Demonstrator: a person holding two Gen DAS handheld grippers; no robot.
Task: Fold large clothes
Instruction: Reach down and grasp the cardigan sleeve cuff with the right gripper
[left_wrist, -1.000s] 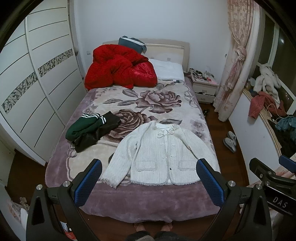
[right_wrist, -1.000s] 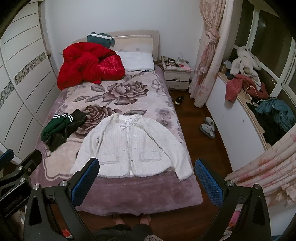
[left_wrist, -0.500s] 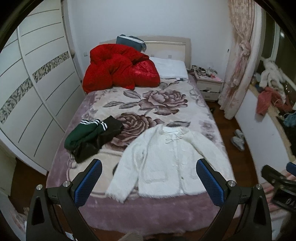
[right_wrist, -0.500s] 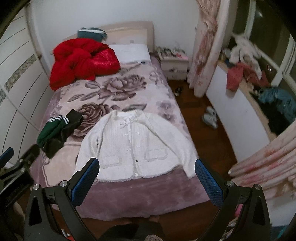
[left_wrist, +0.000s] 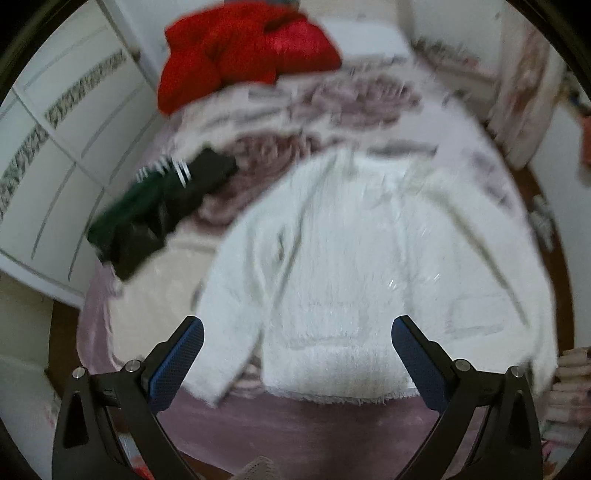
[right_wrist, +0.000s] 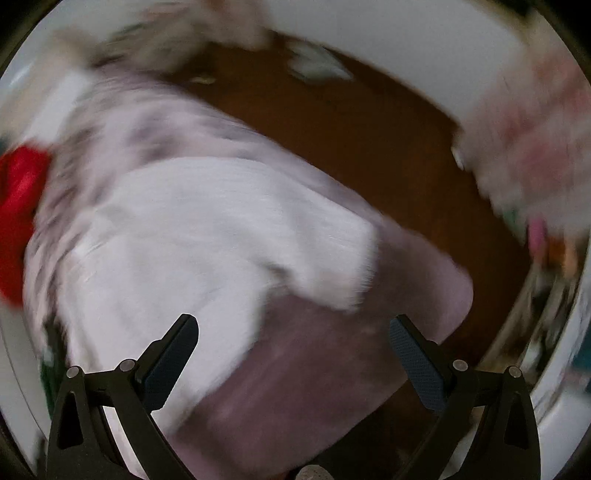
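Observation:
A white fuzzy cardigan (left_wrist: 369, 258) lies spread flat, front up, near the foot of the bed (left_wrist: 295, 424). My left gripper (left_wrist: 295, 354) is open and empty, above the cardigan's hem. In the right wrist view the cardigan (right_wrist: 192, 229) fills the left half, with one sleeve end (right_wrist: 347, 266) reaching toward the bed's right edge. My right gripper (right_wrist: 293, 350) is open and empty, above the mauve blanket (right_wrist: 332, 362) just below that sleeve. Both views are blurred.
A dark green and black garment (left_wrist: 159, 206) lies on the bed left of the cardigan. A red quilt (left_wrist: 240, 48) is piled at the head. White wardrobe doors (left_wrist: 55, 129) stand on the left. Brown floor (right_wrist: 369, 147) runs along the bed's right side.
Both grippers have dropped closer to the bed and the cardigan looks much larger. The right view has swung toward the right sleeve and the floor. Both stay open.

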